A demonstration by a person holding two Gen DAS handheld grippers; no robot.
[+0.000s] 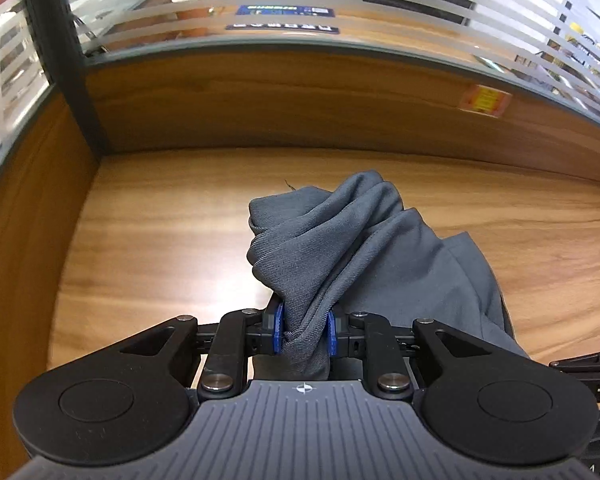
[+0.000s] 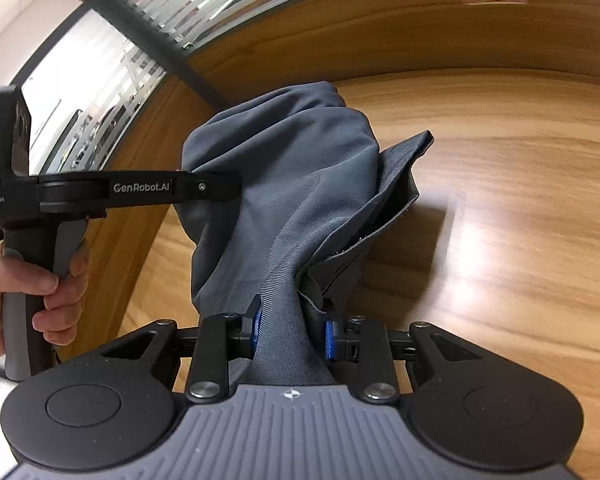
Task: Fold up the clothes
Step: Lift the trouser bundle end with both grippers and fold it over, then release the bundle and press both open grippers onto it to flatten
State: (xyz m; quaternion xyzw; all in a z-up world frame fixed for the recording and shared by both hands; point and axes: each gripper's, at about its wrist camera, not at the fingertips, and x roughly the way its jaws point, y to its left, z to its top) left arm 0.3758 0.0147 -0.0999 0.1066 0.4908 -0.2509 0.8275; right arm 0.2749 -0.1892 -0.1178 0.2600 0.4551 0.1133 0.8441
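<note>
Blue-padded fingers (image 1: 278,330) of the left gripper (image 1: 305,330) are clamped on a bunched fold of the grey garment (image 1: 340,248), the cloth squeezed into a tight twist between them. The right gripper (image 2: 291,334) likewise pinches a gathered strip of the same garment (image 2: 284,184), its blue pads (image 2: 254,330) pressed against the fabric on both sides.

The cloth hangs and drapes between the two tools, lifted in a loose mound above a wooden desk (image 1: 148,232) with a warm grain and a glossy patch of reflected light. A raised wooden back panel (image 1: 280,104) edges the desk, topped by frosted striped glass (image 1: 260,4), with a dark post (image 1: 60,60) at the corner. An orange-yellow sticker (image 1: 485,101) sits on the panel to the right.

From the right wrist view, the left gripper (image 2: 216,188) reaches in horizontally from the left, its tip buried in the fabric. A bare hand (image 2: 40,292) wraps the grey handle (image 2: 20,300) below it, fingers curled around the grip, forefinger lying on the trigger
</note>
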